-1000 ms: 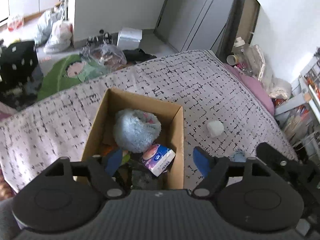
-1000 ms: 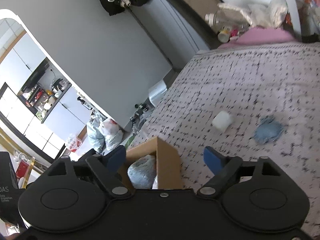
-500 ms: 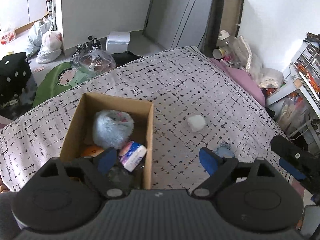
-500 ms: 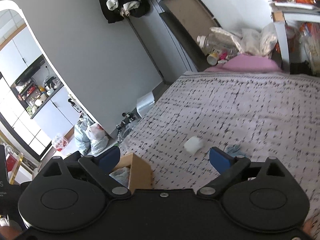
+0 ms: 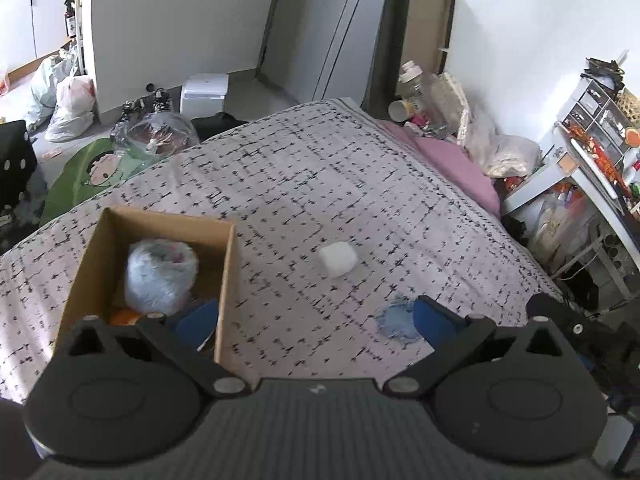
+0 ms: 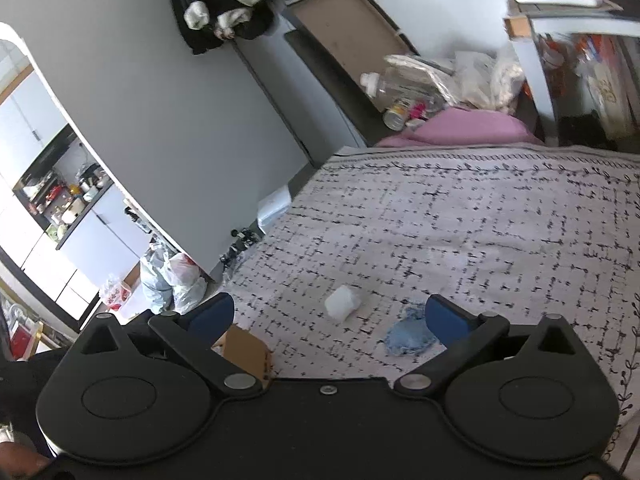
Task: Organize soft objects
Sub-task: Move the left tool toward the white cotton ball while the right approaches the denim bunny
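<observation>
Left wrist view: one cardboard box (image 5: 226, 276) at 9 o'clock on the bedspread (image 5: 320, 184) holds one fluffy grey-blue ball (image 5: 160, 276). One white soft lump (image 5: 338, 258) lies at centre; one blue cloth (image 5: 394, 322) at 5 o'clock. Left gripper (image 5: 316, 318) and right gripper (image 6: 326, 318) have just been opening; both fingers spread, nothing between. Cluttered bedroom floor behind.
</observation>
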A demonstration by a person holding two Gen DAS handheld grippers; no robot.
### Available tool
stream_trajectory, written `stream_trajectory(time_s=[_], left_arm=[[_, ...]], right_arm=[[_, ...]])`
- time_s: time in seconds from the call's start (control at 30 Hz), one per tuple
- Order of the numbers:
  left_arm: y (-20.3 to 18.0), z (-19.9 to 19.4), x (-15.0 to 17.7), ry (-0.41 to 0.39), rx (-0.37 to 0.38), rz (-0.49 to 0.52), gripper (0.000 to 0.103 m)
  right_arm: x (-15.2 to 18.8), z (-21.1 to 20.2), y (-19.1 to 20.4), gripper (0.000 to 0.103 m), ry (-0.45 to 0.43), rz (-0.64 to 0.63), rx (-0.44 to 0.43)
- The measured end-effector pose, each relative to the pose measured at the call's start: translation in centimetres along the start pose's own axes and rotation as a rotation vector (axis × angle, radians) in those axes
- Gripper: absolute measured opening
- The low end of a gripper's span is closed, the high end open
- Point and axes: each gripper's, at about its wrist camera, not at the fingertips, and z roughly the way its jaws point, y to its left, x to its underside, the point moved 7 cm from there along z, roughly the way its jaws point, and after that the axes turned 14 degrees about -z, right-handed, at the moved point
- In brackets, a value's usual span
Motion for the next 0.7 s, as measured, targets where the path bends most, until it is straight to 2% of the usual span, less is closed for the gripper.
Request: stream_trajectory(time_s=[0.13, 0.23, 0.33, 0.43, 0.57, 0.7], left_arm=[[-1.3, 0.5, -0.3, -0.003, 0.005, 0.004, 0.103], [-2.1, 0.9, -0.7, -0.004, 0.006, 0.009, 0.103], [-2.9, 1.9, -0.8, 0.017, 0.006, 0.023, 0.103], [-3.2, 3.1, -0.6, 0.036, -0.007, 0.027, 0.103], [-3.1, 5.0, -0.3, 0.061, -0.027, 0.055, 0.103], [-2.9, 6.6, -0.3, 0.051, -0.055, 0.104, 0.103]], right_arm=[[-0.3, 0.4, -1.7, 0.103, 0.018, 0.04, 0.011], [-0.2, 1.6, -3.0, 0.103, 0.068, 0.097, 0.04], [0.0, 3.1, -4.0, 0.103, 0.113, 0.141, 0.057], [0.7, 4.6, -4.8, 0.103, 0.115, 0.173, 0.071], [2.6, 6.5, -5.9, 0.103, 0.142, 0.234, 0.021], [3.0, 7.5, -7.4, 0.103, 0.163, 0.236, 0.083]])
